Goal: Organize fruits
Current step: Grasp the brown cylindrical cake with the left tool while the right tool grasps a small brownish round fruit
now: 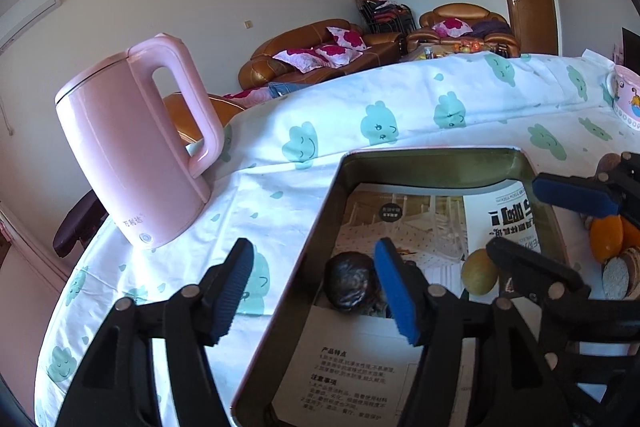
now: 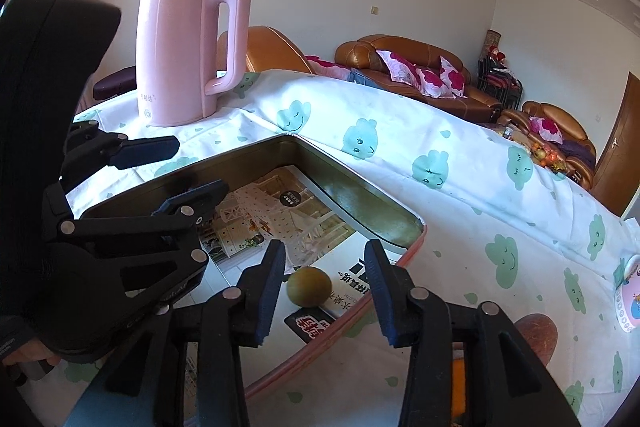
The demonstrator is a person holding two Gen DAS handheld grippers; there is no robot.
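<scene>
Right wrist view: the right gripper (image 2: 326, 291) hangs released over a green fruit (image 2: 309, 286) in the tin (image 2: 352, 195); the left gripper (image 1: 316, 291) is released beside a dark fruit (image 1: 348, 285).

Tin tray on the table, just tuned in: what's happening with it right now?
A person holds a tool in each hand over the tin tray, which is lined with printed paper. Two fruits already lie inside: a dark one and a yellow-green one. The left tool and the right tool are both open and empty. More fruit, including an orange one, waits on the tablecloth beside the tray.
</scene>
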